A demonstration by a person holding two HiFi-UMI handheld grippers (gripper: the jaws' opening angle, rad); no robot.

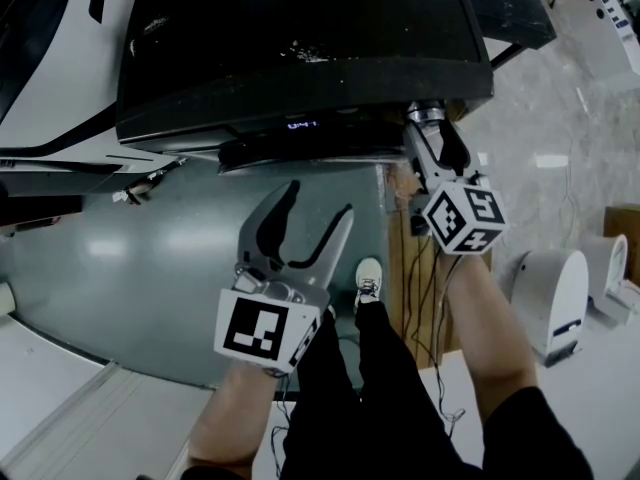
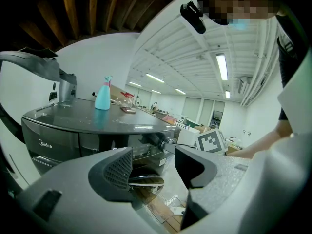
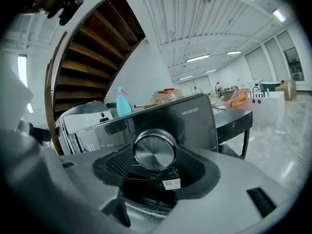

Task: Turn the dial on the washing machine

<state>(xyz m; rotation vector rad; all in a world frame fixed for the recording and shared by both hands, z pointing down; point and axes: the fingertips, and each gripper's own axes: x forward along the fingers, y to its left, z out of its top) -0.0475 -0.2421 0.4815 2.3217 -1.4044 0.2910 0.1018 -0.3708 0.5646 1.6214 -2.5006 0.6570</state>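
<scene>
The dark washing machine (image 1: 300,38) fills the top of the head view, its lit display (image 1: 302,124) on the front panel. At the panel's right end, my right gripper (image 1: 428,126) is shut on the round silver dial (image 3: 154,151), whose sides the two ribbed pads (image 3: 119,165) touch. My left gripper (image 1: 318,200) hangs open lower down, in front of the machine's grey door (image 1: 150,258), holding nothing. From the left gripper view the machine (image 2: 73,130) lies ahead to the left, beyond the open left gripper (image 2: 153,167), with the right gripper's marker cube (image 2: 211,141) at its panel.
A teal spray bottle (image 2: 103,94) and small items stand on the machine's top. White appliances (image 1: 555,298) sit on the floor at the right. Cables (image 1: 430,298) hang by a wooden strip near the person's shoe (image 1: 368,280). A wooden stair underside (image 3: 92,57) rises behind the machine.
</scene>
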